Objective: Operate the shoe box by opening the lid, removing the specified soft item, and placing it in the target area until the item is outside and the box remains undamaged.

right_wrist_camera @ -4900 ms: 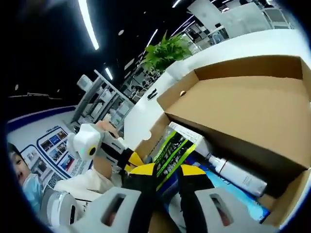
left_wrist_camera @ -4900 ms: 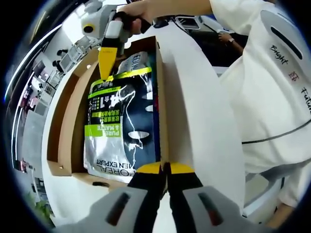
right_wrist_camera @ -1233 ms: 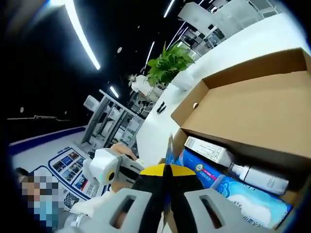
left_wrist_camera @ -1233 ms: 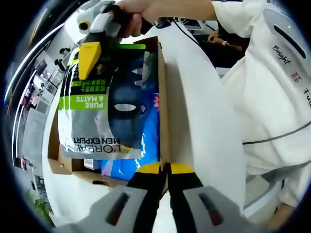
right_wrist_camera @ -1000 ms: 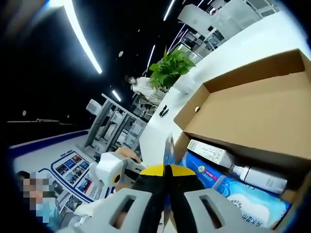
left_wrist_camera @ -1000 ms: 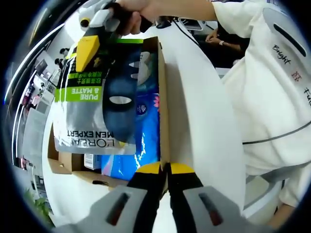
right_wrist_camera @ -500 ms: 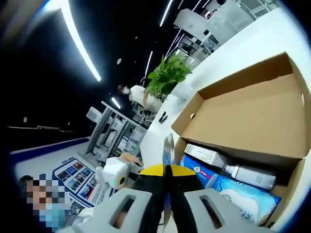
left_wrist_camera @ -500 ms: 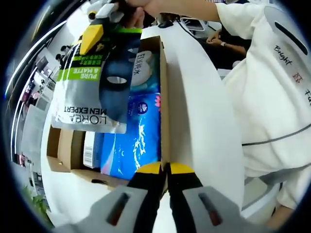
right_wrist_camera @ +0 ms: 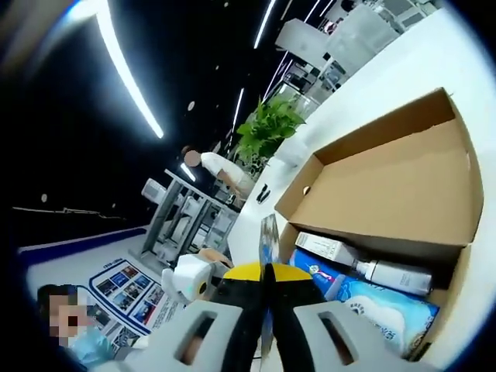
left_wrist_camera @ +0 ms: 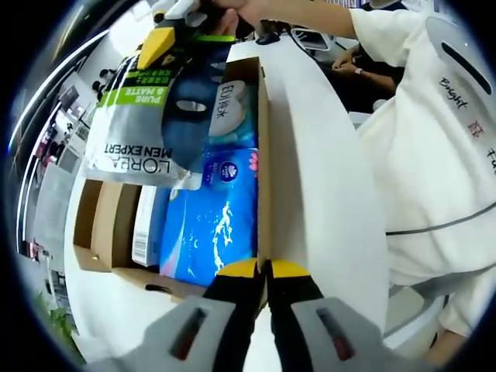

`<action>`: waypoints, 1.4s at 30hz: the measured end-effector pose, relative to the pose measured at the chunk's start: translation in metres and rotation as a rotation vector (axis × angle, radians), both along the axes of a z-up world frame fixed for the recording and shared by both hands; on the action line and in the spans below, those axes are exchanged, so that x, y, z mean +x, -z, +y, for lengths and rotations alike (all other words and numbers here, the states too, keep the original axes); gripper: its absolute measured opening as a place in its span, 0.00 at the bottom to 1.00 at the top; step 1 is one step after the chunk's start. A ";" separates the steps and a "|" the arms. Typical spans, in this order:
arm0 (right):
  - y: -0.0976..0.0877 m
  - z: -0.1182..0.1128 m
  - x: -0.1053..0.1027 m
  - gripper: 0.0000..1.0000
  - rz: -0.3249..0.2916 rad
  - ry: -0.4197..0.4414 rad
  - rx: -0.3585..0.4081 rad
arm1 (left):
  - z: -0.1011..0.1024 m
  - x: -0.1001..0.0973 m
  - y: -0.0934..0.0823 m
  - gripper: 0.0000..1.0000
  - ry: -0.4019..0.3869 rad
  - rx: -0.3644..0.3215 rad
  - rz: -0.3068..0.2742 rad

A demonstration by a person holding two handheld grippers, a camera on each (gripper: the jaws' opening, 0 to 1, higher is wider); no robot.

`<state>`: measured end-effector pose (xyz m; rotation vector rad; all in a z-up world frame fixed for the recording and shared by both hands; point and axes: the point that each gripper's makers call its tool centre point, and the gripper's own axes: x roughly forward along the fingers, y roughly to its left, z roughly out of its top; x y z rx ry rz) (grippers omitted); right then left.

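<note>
Face-mask pouch (left_wrist_camera: 151, 108) hides far end of shoe box (left_wrist_camera: 262, 178) in left gripper view. Right gripper (left_wrist_camera: 164, 46) cut off at top edge there. Pouch edge-on (right_wrist_camera: 268, 248) in right gripper view, print unreadable. Bottle (right_wrist_camera: 391, 273) label too small.

Mask sachet (left_wrist_camera: 143, 116) in right gripper (left_wrist_camera: 159, 43)

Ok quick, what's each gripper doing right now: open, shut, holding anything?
Left gripper: shut on the shoe box wall.
Right gripper: shut on the top edge of the face mask packet, held above the box.
</note>
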<state>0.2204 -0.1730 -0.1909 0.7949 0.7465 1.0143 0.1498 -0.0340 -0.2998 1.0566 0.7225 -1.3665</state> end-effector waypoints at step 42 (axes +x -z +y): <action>-0.044 -0.074 -0.028 0.00 -0.026 0.047 0.255 | -0.001 0.000 -0.001 0.03 0.008 -0.024 -0.013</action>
